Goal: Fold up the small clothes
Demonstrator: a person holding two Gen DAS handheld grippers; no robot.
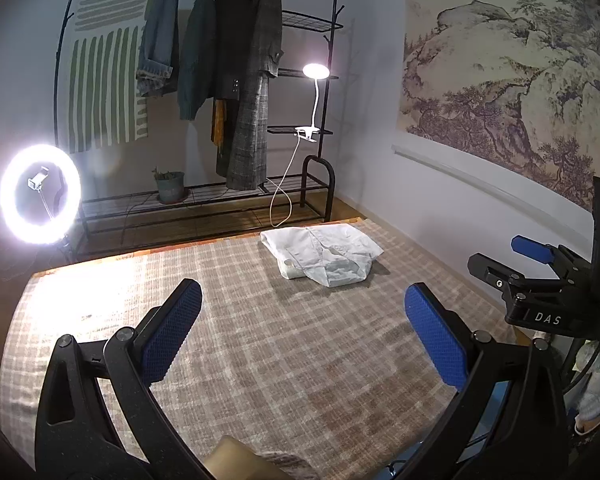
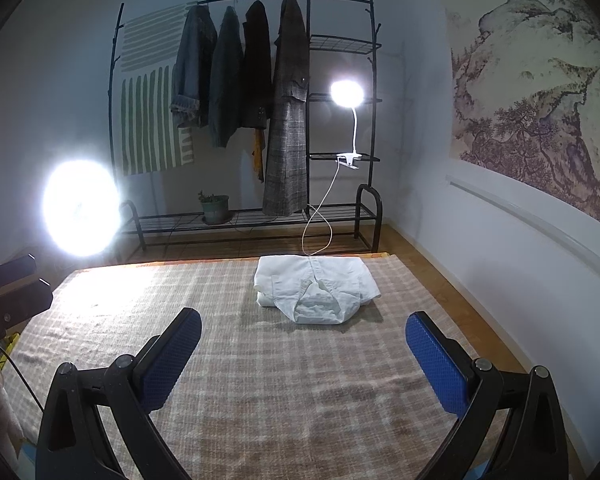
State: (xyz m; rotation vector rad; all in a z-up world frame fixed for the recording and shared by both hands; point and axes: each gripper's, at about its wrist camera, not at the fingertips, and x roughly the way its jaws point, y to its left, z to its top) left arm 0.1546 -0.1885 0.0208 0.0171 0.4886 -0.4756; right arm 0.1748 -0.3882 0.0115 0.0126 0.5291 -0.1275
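Left gripper (image 1: 304,336): we see both blue pads spread wide, nothing between them, held above the checked cloth (image 1: 260,360) covering the table. Right gripper (image 2: 304,356): same, fingers wide apart and empty, also over the cloth, pointing at the far end.

We catch each tool in the other's camera: the right one sits at the right edge of the left wrist view, and the left one shows as a dark shape at the left edge of the right wrist view, too dim there for us to read its fingers.

White shirt (image 2: 316,286) lies folded into a compact rectangle at the far end of the table, right of centre, collar toward us, sleeves tucked in. Neither gripper touches it; both are well short of it.

Beyond the table: black clothes rack (image 2: 340,44) against the back wall with four dark garments hanging, a potted plant (image 2: 215,208) on its bottom shelf, and a lit clip lamp (image 2: 347,94) clamped to a side shelf, white cord looping down toward the table edge. Ring light (image 1: 40,194) glows at the left, blown out in the right wrist view. Landscape mural (image 1: 508,88) covers the right wall.
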